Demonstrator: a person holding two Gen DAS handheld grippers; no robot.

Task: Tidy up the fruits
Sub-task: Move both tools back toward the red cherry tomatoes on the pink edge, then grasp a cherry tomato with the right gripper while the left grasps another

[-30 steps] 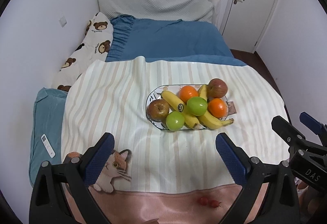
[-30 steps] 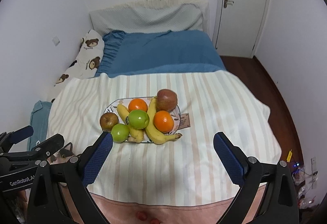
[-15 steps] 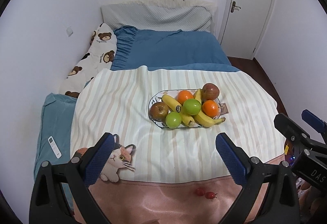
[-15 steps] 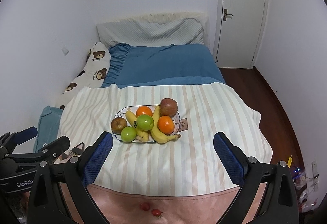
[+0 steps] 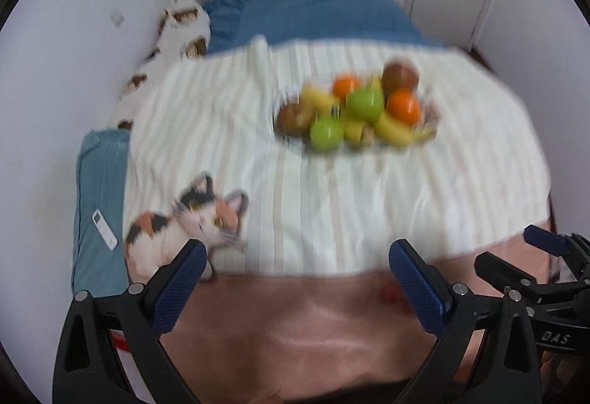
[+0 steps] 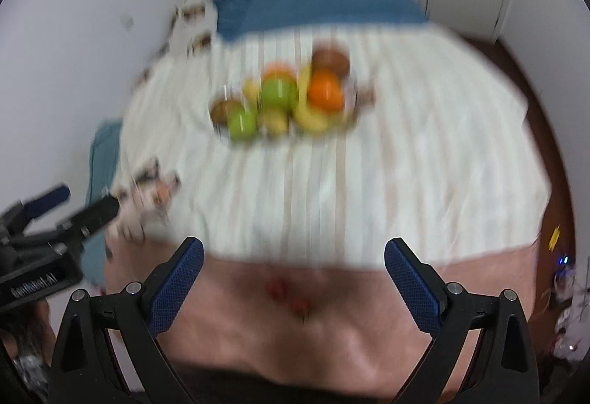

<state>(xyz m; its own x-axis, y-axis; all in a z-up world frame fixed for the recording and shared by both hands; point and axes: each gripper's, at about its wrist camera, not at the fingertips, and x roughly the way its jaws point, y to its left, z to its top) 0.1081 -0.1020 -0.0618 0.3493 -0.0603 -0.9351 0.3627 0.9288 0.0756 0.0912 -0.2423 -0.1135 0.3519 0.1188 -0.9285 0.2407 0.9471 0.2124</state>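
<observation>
A plate (image 5: pixel 285 142) (image 6: pixel 217 131) full of fruit rests on the striped bedspread. It holds two green apples (image 5: pixel 363 103) (image 6: pixel 278 94), two oranges (image 5: pixel 403 105) (image 6: pixel 324 92), bananas (image 5: pixel 396 133) (image 6: pixel 309 116) and two reddish-brown apples (image 5: pixel 400 74) (image 6: pixel 330 59). Both views are motion-blurred. My left gripper (image 5: pixel 295 254) is open and empty, well short of the plate. My right gripper (image 6: pixel 293 253) is also open and empty. Each gripper shows at the other view's edge: the right gripper (image 5: pixel 516 256), the left gripper (image 6: pixel 73 205).
A pink band (image 5: pixel 295 323) with a small red strawberry print (image 6: pixel 291 295) crosses the near edge of the bedspread. A cat print (image 5: pixel 188 223) lies at left. A white remote (image 5: pixel 104 229) sits on a teal cushion. Blue bedding, pillows and a door stand behind.
Both views now blur with motion and tilt downward; the pink band fills more of the foreground and the plate sits higher in the frame. Both grippers stay open.
</observation>
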